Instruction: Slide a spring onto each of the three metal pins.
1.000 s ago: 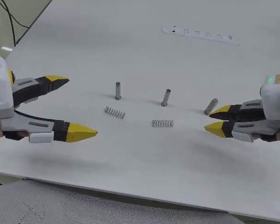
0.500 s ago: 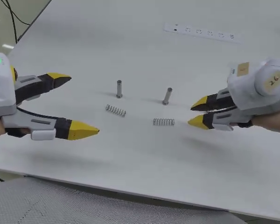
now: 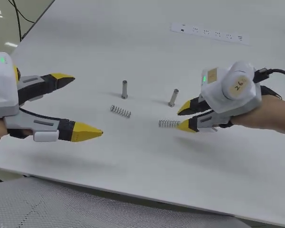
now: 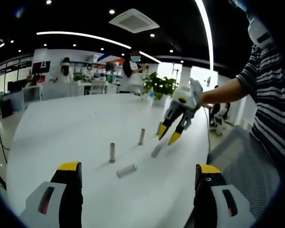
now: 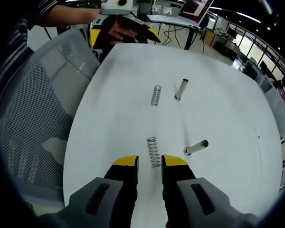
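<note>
Two bare metal pins (image 3: 124, 89) (image 3: 173, 97) stand on the white table (image 3: 133, 42). One loose spring (image 3: 120, 111) lies in front of the left pin. A second spring (image 3: 168, 123) lies in front of the right pin. My right gripper (image 3: 184, 118) is open, its yellow tips just right of this spring. In the right gripper view the spring (image 5: 153, 151) lies just ahead of the narrow gap of that gripper (image 5: 149, 162). My left gripper (image 3: 80, 105) hovers wide open at the left, holding nothing. The right hand hides the table behind it.
A white power strip (image 3: 210, 34) lies at the far side of the table. The table's front edge (image 3: 133, 192) runs close below the grippers, with a grey mesh chair (image 3: 61, 209) under it. Several people stand far off across the room in the left gripper view.
My right gripper has swung left from the table's right side to the near spring, and its hand now covers the third pin with the spring on it. The left gripper has held still.
</note>
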{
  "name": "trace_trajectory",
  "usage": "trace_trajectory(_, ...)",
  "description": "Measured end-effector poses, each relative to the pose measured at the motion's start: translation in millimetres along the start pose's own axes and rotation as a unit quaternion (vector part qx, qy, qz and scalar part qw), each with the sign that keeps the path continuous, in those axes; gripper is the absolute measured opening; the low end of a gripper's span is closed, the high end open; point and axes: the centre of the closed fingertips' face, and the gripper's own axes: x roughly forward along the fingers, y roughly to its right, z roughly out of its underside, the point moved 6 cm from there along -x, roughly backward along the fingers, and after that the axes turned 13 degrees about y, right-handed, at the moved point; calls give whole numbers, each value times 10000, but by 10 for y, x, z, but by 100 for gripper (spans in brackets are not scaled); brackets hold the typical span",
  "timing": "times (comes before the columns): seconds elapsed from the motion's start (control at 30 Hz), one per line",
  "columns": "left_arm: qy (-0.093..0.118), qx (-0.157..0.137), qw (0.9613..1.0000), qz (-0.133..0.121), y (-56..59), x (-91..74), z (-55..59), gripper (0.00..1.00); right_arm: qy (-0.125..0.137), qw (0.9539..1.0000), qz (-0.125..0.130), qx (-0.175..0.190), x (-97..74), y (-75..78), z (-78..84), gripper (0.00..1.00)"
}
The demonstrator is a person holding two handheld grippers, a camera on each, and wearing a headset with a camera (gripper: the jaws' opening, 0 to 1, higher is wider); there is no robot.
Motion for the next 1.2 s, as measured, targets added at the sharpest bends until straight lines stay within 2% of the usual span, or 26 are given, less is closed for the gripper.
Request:
trace_trajectory(0.3, -42, 4, 10000, 18, 12, 3, 17, 96, -196, 9997, -115, 51, 136, 90, 97, 17)
trace_trajectory(0.57, -72, 21, 10000, 56, 8, 27, 6, 96, -345, 9992, -176, 72, 189, 143, 194, 16)
trace_trajectory(1.2, -141, 0, 9999, 88, -7, 37, 34, 95, -434, 9985, -320, -12, 270, 134, 212, 10)
